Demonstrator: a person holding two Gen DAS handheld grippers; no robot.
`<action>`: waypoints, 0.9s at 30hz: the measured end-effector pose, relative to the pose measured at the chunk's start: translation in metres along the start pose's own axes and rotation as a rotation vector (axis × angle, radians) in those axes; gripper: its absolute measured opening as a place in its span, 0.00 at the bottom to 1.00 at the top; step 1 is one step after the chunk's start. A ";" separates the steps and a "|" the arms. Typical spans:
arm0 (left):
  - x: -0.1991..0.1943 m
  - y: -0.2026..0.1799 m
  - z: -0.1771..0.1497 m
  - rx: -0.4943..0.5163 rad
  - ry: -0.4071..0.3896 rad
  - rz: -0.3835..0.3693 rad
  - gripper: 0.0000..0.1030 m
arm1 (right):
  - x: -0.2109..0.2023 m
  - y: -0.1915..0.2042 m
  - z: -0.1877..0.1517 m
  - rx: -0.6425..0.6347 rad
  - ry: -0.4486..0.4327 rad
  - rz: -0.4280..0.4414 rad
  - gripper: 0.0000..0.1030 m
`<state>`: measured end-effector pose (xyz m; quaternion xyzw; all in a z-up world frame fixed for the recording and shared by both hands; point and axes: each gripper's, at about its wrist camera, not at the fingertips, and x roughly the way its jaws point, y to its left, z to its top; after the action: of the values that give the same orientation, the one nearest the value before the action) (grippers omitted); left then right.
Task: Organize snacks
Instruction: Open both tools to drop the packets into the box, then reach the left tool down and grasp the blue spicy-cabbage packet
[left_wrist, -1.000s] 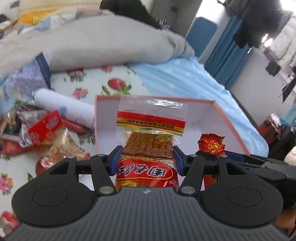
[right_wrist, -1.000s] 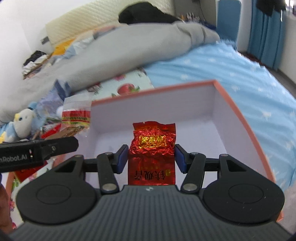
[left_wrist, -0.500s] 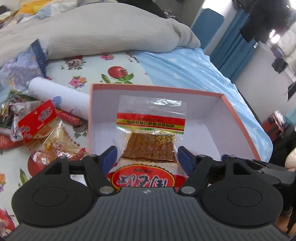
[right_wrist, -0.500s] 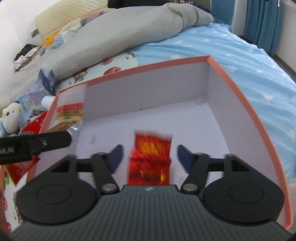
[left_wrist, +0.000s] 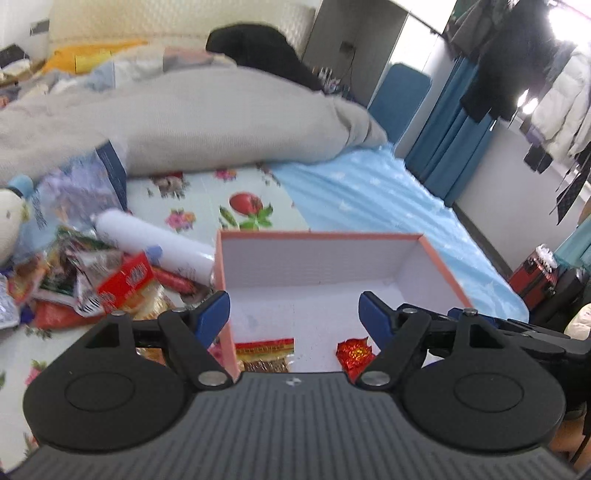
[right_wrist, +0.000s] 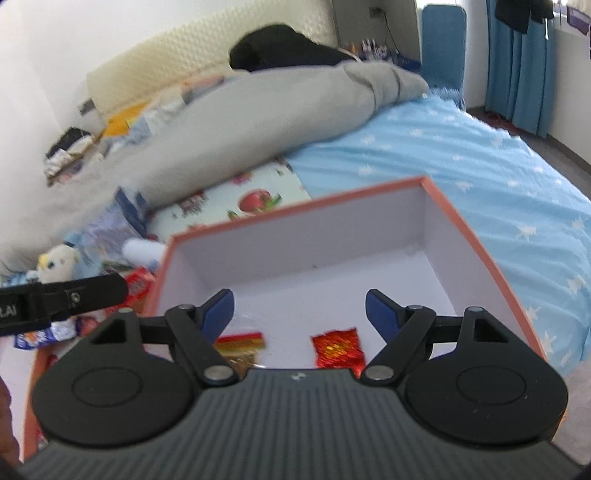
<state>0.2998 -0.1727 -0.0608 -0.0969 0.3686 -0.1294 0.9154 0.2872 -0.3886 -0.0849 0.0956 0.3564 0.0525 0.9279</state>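
An orange-rimmed box with a white inside stands on the bed. On its floor lie a clear snack packet with a red and yellow band and a red foil packet. My left gripper hangs open above the box's near left side, holding nothing. Over the same box my right gripper is also open and empty, with the banded packet and the foil packet lying below it. Both packets are partly hidden by the gripper bodies.
A heap of loose snacks and a white tube lie left of the box on the flowered sheet. A plush toy sits further left. A grey duvet runs behind. The blue sheet ends at the bed's right edge.
Both grippers opened and let go of their packets, which now lie on the box floor. Both have since lifted and drawn back from the box.
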 end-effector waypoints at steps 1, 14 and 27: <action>-0.010 0.000 0.000 0.008 -0.017 0.000 0.78 | -0.005 0.005 0.001 -0.002 -0.011 0.006 0.78; -0.116 0.028 -0.021 0.001 -0.164 0.073 0.78 | -0.053 0.066 -0.011 -0.076 -0.083 0.141 0.78; -0.174 0.091 -0.071 -0.109 -0.169 0.217 0.78 | -0.073 0.111 -0.040 -0.143 -0.080 0.251 0.78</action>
<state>0.1446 -0.0380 -0.0226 -0.1168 0.3049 -0.0007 0.9452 0.2032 -0.2872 -0.0422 0.0754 0.2997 0.1897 0.9320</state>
